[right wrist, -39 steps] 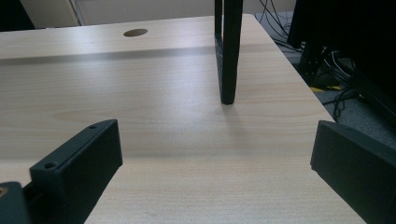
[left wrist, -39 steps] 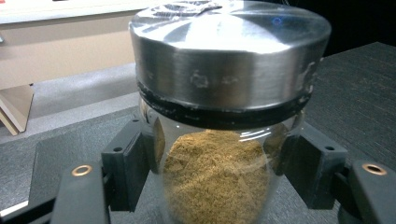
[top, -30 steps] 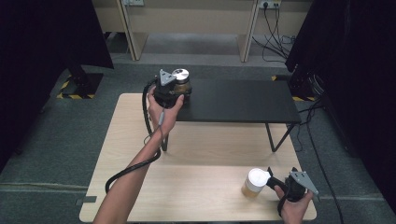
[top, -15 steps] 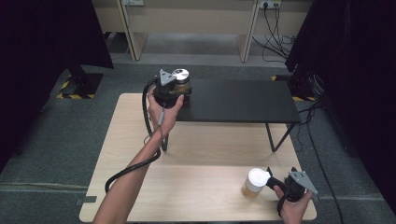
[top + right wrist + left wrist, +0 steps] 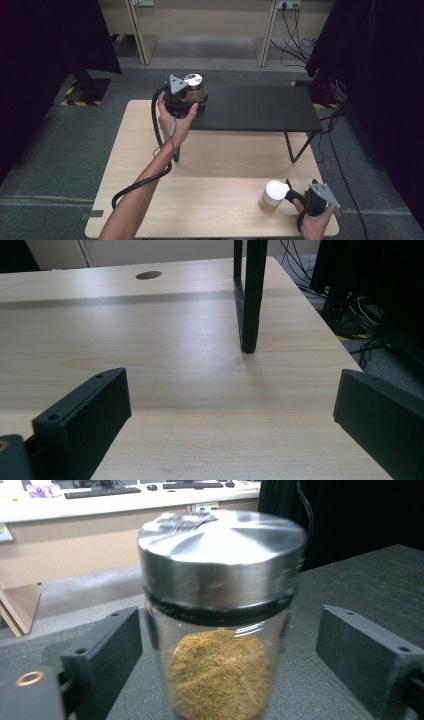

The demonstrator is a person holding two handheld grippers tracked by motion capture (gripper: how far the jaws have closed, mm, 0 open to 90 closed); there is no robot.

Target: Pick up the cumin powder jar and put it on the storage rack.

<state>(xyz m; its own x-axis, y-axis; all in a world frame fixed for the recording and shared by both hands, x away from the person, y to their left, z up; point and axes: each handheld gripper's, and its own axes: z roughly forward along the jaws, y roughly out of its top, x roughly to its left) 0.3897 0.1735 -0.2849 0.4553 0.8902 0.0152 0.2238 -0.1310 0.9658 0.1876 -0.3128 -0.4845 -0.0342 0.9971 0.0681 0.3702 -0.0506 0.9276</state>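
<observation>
A glass spice jar [image 5: 220,630] stands upright on the black shelf [image 5: 260,107] between the left gripper [image 5: 222,650] jaws, which have just been opening — clear of its sides. The right gripper [image 5: 230,425] — jaws open, empty — rests on the wooden surface [image 5: 210,200], just beside a white-lidded jar [image 5: 272,196].

The jar [image 5: 220,630] bottom is cut off below.

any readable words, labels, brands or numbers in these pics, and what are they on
No text can be read in any view.
Silver-lidded jar of brown powder: a shiny patch on its lid, too blurred to tell whether it bears print.
White-lidded jar on the wooden table: no label that can be made out.
Colourful item on the far counter: too small and blurred to read.
Yellow-black hazard stripes on the floor: a marking, no words.
</observation>
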